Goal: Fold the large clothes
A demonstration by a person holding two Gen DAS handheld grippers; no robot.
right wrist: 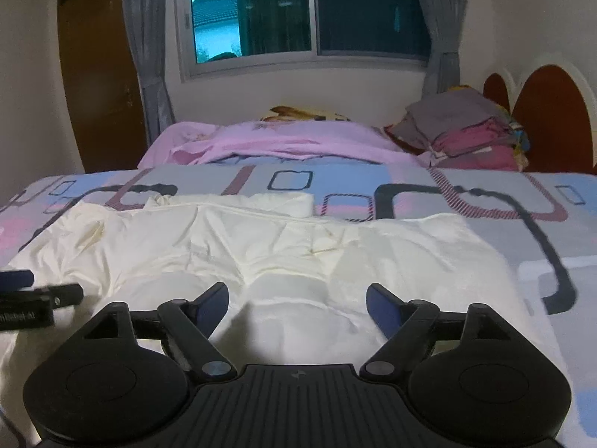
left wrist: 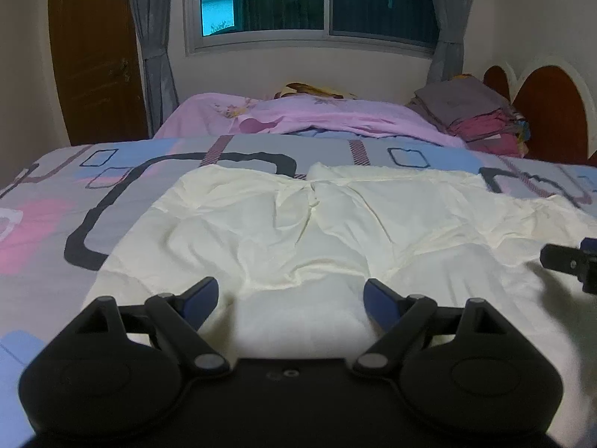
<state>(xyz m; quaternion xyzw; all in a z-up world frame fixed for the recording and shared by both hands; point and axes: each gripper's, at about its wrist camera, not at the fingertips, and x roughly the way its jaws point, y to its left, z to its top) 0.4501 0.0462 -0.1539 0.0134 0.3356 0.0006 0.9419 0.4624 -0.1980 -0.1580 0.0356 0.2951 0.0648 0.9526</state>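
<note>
A large cream garment [left wrist: 298, 224] lies spread and wrinkled across the bed, with its far edge folded over; it also fills the right wrist view [right wrist: 261, 246]. My left gripper [left wrist: 291, 285] hovers open over the garment's near part, nothing between its blue pads. My right gripper [right wrist: 297, 290] is likewise open above the cloth and holds nothing. The right gripper's finger [left wrist: 571, 261] pokes in at the right edge of the left wrist view. Part of the left gripper [right wrist: 37, 295] shows at the left edge of the right wrist view.
The garment rests on a patterned grey, blue and pink bedsheet [left wrist: 56, 205]. Behind it lie a crumpled pink blanket [left wrist: 335, 115] and a stack of folded clothes [left wrist: 474, 112] by the red headboard [left wrist: 552, 119]. A window, curtains and a wooden door [left wrist: 93, 56] line the far wall.
</note>
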